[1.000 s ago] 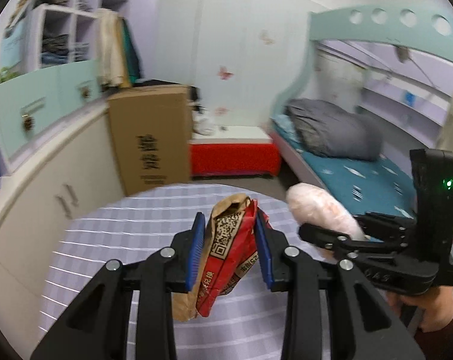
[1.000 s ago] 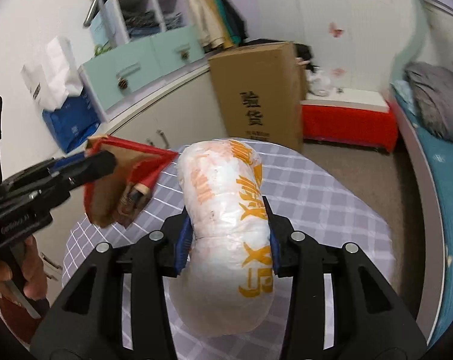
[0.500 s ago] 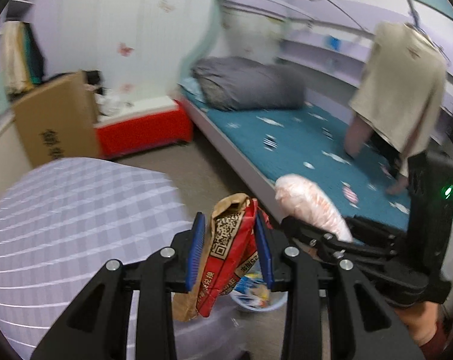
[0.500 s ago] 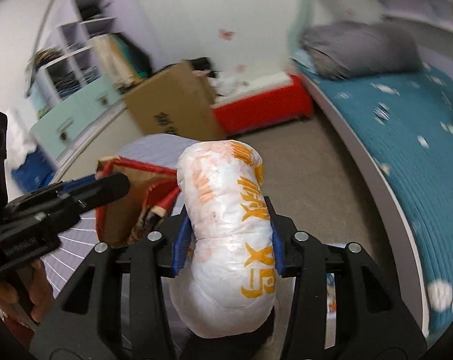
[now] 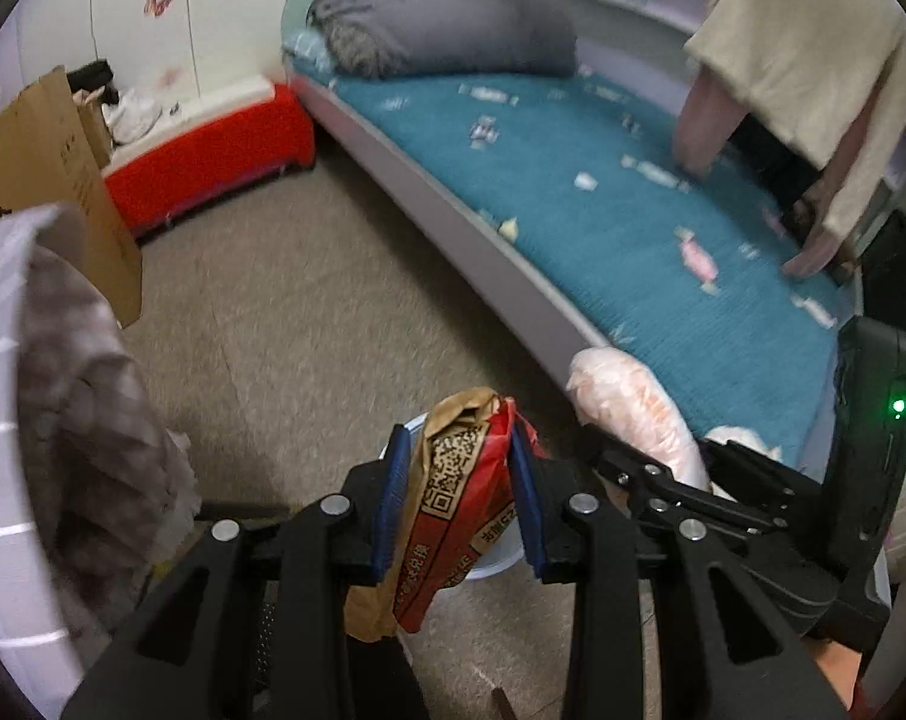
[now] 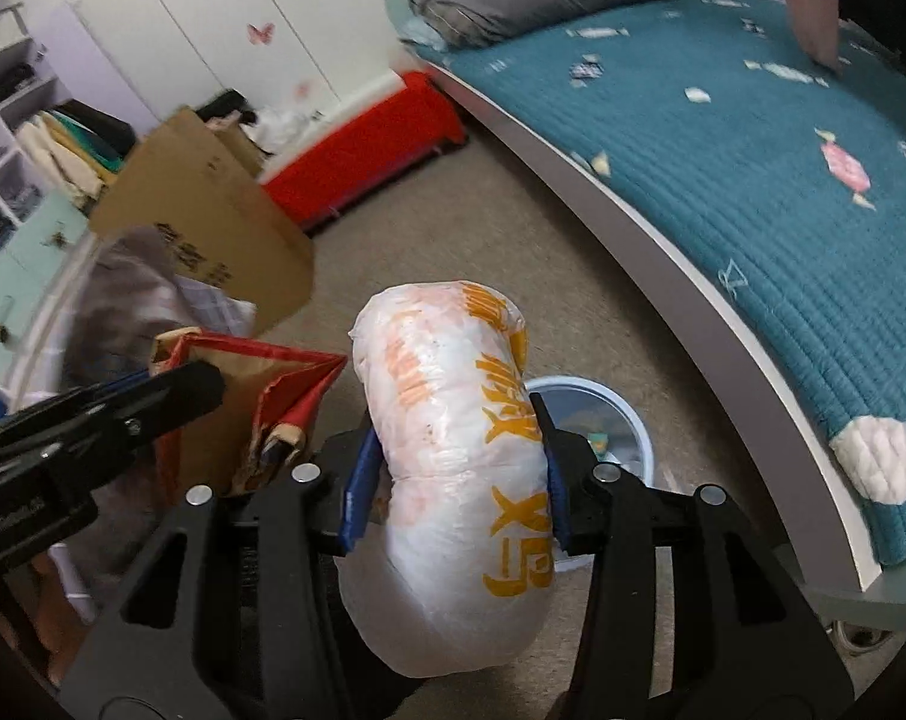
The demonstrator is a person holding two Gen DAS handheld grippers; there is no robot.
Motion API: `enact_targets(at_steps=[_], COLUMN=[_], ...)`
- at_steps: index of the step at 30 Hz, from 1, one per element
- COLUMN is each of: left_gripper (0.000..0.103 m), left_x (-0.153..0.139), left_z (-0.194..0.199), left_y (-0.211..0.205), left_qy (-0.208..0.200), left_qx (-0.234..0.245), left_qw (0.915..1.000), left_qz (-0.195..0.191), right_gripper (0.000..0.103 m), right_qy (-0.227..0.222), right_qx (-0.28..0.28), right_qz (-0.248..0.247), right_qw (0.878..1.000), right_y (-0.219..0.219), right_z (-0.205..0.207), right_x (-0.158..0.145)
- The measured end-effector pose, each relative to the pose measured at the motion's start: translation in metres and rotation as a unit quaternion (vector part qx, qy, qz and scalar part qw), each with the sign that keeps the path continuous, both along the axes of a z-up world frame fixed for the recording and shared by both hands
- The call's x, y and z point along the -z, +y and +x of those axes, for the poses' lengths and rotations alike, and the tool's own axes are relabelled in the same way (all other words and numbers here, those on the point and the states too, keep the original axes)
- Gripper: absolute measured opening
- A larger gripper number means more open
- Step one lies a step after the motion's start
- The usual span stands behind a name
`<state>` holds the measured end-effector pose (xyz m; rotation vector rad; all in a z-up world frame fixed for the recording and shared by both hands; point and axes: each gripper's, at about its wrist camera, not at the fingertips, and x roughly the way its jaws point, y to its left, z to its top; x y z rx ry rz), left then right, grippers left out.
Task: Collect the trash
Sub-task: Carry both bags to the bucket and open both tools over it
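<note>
The bin point(image 6: 624, 420), a pale round tub on the floor point(image 5: 309, 300) near the bed point(image 5: 663, 240), is seen below and ahead of both grippers. In the right wrist view its rim shows just right of the right gripper point(image 6: 453, 480); in the left wrist view the bin point(image 5: 495, 561) is mostly hidden behind the left gripper point(image 5: 459, 498) and its load. From these views the bin appears to sit slightly nearer the right gripper's line, though this cannot be fixed with certainty.

The coming move is judged to be a drop into the bin. Both loads hang with their long axes running along the fingers, lower ends below the pads, so release over the rim should send them down end first.

The white bag point(image 6: 459, 480), a stuffed plastic roll, sits between the right pads. The right jaws have just been opening with the bag between them; a gap is seen at the left pad, so the grip is judged released or nearly so. In the left wrist view the white bag point(image 5: 627, 414) lies right of the left gripper.

The red pack point(image 5: 453, 510), a flattened red and brown wrapper, is clamped firmly between the left pads.

Writing: orange print on the white bag reads partly as "X" and "5"; the rest is illegible. The red pack carries 1 QR code and small characters too blurred to read.
</note>
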<state>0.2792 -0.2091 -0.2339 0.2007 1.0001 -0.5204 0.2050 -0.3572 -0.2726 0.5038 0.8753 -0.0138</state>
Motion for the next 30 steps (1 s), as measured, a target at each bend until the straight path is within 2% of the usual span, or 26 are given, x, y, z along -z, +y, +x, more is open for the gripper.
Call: enact_targets(at_steps=[4, 5, 6, 12, 18, 26, 29, 30], left_gripper=[0.032, 0.032, 0.032, 0.032, 0.032, 0.032, 0.037, 0.048], left_x=[0.032, 0.039, 0.046, 0.076, 0.095, 0.098, 0.095, 0.094], left_z=[0.017, 0.019, 0.024, 0.034, 0.033, 0.031, 0.031, 0.030], left_y=[-0.004, -0.004, -0.006, -0.016, -0.038, -0.055, -0.056, -0.056], left_qy=[0.016, 0.020, 0.026, 0.052, 0.074, 0.084, 0.087, 0.088], left_qx=[-0.002, -0.003, -0.004, 0.001, 0.023, 0.041, 0.040, 0.039], left_qw=[0.9997, 0.9995, 0.9993, 0.9980, 0.9962, 0.9952, 0.9954, 0.9954], left_qz=[0.020, 0.023, 0.027, 0.035, 0.039, 0.029, 0.011, 0.007], right_gripper=[0.057, 0.065, 0.067, 0.070, 0.073, 0.073, 0.073, 0.073], right_qy=[0.032, 0.037, 0.042, 0.060, 0.064, 0.053, 0.046, 0.043], right_qx=[0.012, 0.016, 0.020, 0.032, 0.066, 0.104, 0.110, 0.111], right_qz=[0.012, 0.015, 0.018, 0.035, 0.008, -0.033, -0.049, -0.051], right_qw=[0.999, 0.999, 0.999, 0.997, 0.996, 0.993, 0.992, 0.992], right_y=[-0.005, -0.005, -0.007, -0.019, -0.028, -0.040, -0.040, -0.040], right_z=[0.018, 0.020, 0.022, 0.022, 0.004, -0.017, -0.024, -0.026], right_x=[0.043, 0.049, 0.058, 0.083, 0.079, 0.066, 0.059, 0.057])
